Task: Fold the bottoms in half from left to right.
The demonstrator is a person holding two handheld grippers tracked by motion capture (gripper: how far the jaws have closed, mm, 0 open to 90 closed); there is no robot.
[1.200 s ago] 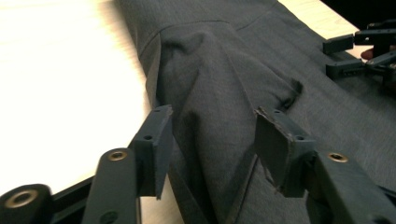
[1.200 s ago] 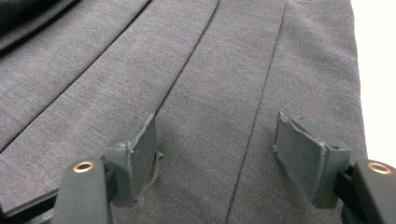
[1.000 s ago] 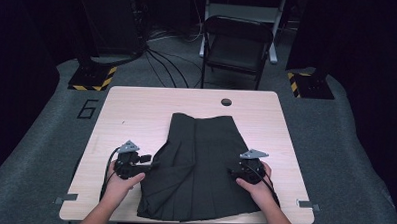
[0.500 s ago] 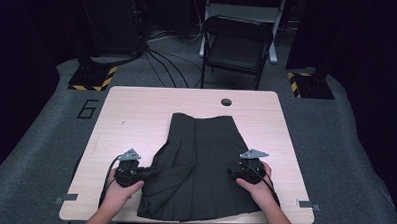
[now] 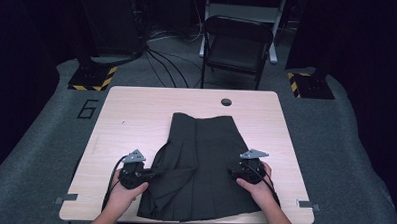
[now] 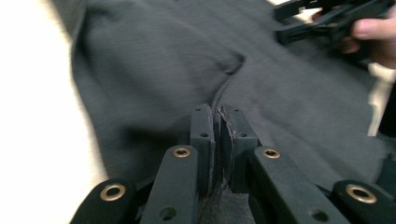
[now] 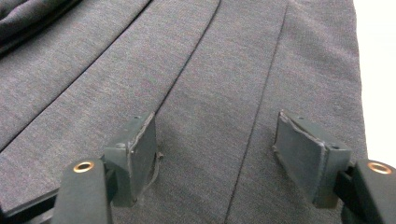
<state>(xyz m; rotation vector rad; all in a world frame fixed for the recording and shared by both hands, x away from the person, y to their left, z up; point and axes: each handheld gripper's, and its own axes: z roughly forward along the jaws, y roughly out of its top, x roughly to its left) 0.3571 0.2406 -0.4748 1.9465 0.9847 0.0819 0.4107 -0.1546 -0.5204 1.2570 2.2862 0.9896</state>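
Note:
A dark grey pleated skirt (image 5: 199,162) lies flat on the wooden table (image 5: 136,115), waistband at the far end. My left gripper (image 5: 151,174) is at the skirt's left edge. Its jaws have just been closing and now pinch a fold of the cloth (image 6: 154,70) between the pads, as the left gripper (image 6: 218,122) view shows up close. My right gripper (image 5: 233,171) rests over the skirt's right side. In its own view the right gripper (image 7: 215,140) stands open, pads wide apart over the pleats (image 7: 196,84), with nothing pressed between them.
A round cable hole (image 5: 226,102) sits near the table's far edge. Behind the table stands a dark folding chair (image 5: 236,43), with cables on the floor. Bare wood lies left and right of the skirt. The other gripper (image 6: 327,18) and a hand show far off.
The left gripper slid slightly toward the near edge and shut on the skirt's left edge, bunching the cloth there. The right gripper has stayed still and open.

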